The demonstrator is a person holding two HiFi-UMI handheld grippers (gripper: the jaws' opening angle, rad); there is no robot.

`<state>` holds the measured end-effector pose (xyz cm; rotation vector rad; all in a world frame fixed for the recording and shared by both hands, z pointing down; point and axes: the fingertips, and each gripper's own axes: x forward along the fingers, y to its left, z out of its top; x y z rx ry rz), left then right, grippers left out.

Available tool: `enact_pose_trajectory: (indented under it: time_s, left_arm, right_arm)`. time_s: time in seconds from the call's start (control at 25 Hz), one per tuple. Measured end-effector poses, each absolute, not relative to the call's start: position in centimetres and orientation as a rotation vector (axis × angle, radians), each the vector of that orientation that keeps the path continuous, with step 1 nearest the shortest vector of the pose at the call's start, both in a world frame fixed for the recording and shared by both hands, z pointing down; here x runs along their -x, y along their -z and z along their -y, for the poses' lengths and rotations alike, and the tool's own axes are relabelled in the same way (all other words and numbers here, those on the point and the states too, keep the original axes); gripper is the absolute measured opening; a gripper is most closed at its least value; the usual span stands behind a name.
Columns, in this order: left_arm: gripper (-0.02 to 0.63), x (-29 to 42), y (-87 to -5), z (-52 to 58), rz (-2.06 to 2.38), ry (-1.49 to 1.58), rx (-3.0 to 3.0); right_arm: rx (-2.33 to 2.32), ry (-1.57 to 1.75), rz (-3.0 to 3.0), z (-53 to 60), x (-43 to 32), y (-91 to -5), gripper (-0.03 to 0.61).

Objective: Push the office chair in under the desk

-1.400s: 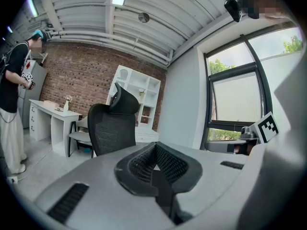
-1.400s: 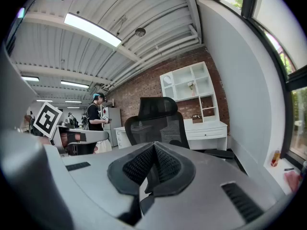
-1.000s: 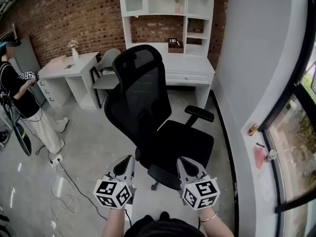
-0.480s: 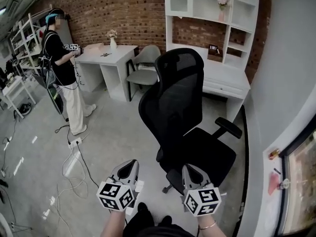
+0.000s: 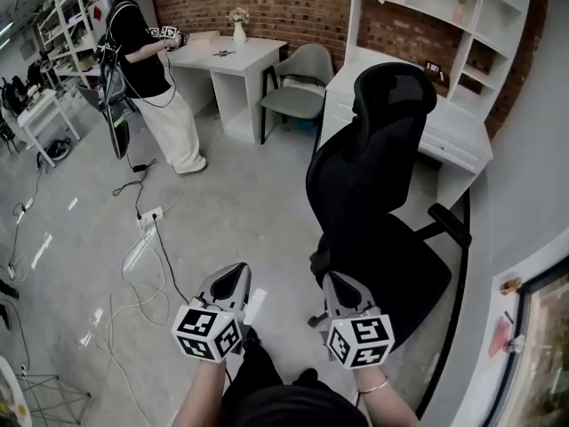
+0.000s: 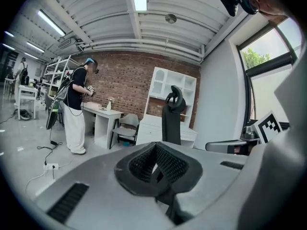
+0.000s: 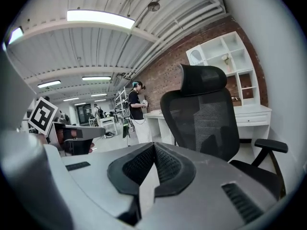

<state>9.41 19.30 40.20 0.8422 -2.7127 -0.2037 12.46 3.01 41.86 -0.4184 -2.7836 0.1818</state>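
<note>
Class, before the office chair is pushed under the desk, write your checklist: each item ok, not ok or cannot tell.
Left gripper shut, empty: ok.
Right gripper shut, empty: ok.
Grippers touching office chair: not ok, both apart from it.
Seat turned toward desk: not ok, backrest faces it.
Space under desk free: cannot tell, chair hides it.
Floor cables away from chair: ok.

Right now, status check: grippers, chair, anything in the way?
Left gripper and right gripper shut, empty. Office chair stands short of the desk, backrest toward it, untouched. Floor cables lie left, off the path.
</note>
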Motion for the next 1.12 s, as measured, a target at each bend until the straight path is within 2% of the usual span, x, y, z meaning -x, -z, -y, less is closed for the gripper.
enact_pose_trajectory:
  time_s: [0.52,0.84,1.12]
  left_arm:
    - [0.009,2.9,-47.0,-28.5,2.541,0.231,-0.849]
    - [0.009,8.3,-49.1,-32.4,2.486,0.229,-0.845]
    - [0.009,14.2,-49.6,-30.8,2.449,0.214,-0.917]
  right_arm:
    - [0.390,-0.172,2.599,-15.3,-0.4,-48.4,0.005]
    - [0.293,-0.196,2.571,-17.3,4.4,-49.7,0.005]
    - [0.224,-0.199,2.567,-16.6,10.3,-50.8,0.005]
